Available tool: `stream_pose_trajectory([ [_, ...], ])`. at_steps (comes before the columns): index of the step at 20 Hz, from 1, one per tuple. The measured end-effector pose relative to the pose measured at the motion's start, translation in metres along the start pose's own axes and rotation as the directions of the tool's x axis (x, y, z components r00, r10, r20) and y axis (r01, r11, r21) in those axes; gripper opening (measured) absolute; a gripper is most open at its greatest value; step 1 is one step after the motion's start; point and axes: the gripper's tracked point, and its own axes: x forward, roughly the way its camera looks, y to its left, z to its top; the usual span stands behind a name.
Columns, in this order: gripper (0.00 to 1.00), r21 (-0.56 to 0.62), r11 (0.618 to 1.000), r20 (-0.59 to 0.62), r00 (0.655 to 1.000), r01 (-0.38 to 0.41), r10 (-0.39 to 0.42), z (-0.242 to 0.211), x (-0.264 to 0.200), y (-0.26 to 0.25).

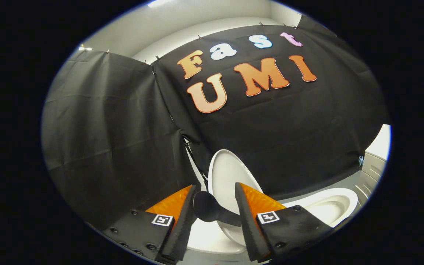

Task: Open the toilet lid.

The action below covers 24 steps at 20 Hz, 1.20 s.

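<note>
The white toilet lid (228, 173) stands raised, nearly upright, leaning back against the black cloth wall. A black handle (208, 209) with a round knob sticks out from the lid and lies across the gap between my fingers. My gripper (215, 188) is shut on this handle: the knob rests against the left finger (182, 221) and the stem meets the right finger (247, 221). To the right of the fingers the open white toilet bowl (331, 206) shows its inside.
Black cloth (116, 140) hangs close behind and to the left of the toilet. A strip of grey floor (344, 181) runs behind the bowl, and a white panelled cabinet (372, 171) stands beyond it to the right.
</note>
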Motion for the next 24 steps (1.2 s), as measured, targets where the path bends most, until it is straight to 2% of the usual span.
stream_pose_trajectory([
  [7,0.83,-0.025,0.999,0.015,0.999,-0.044,0.044,0.028,-0.017,-0.011],
  [11,0.81,-0.067,0.996,0.073,0.995,-0.060,0.065,0.066,-0.038,-0.023],
  [17,0.79,-0.064,0.998,0.131,0.991,-0.003,0.011,0.125,-0.072,-0.090],
  [24,0.79,-0.170,0.974,0.184,0.976,0.149,-0.118,0.187,-0.124,-0.202],
])
